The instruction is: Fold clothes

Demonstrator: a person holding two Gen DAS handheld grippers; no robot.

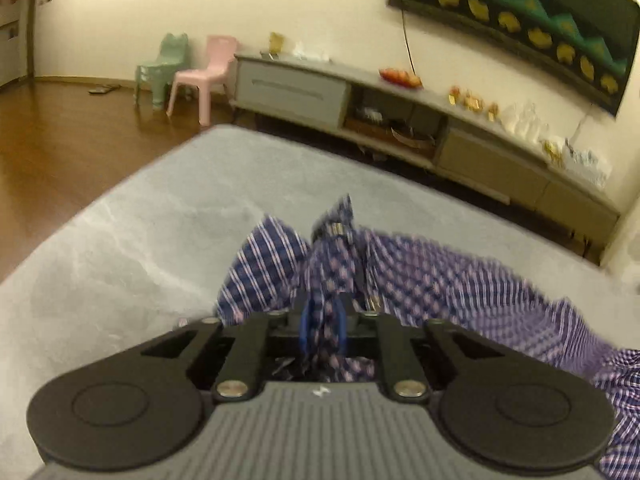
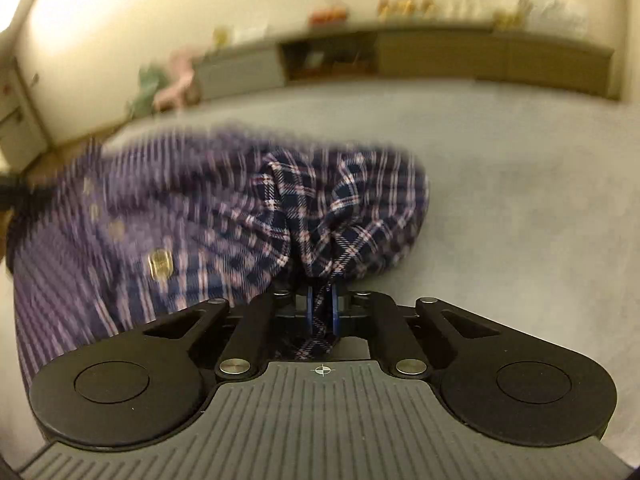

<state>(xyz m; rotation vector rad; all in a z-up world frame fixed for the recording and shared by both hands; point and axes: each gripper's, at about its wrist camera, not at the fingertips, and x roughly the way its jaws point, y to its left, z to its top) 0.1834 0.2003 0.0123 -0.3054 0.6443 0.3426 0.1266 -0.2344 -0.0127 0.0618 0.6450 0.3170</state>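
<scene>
A living room with a wooden floor, a long grey media cabinet against the wall, and a pale grey soft-topped surface spread out ahead of both claws; I cannot tell whether it is a bed or a mat.

From the left wrist, the left claw is pinched nearly closed on a bunched ridge of the blue, white and pink checked cotton shirt. The cloth stands up straight ahead of the claw and sweeps away to its right, lifted off the grey surface. The bunch looks thick and twisted, so several layers may be caught at once, and the fold could come out crooked.

From the right wrist, the right claw is clamped tight on a narrow tuck of the same shirt, which balloons just ahead and trails off to its left, buttons showing. That bite looks thin; a sharp tug between the two hands might pull it free and drop that side.
</scene>
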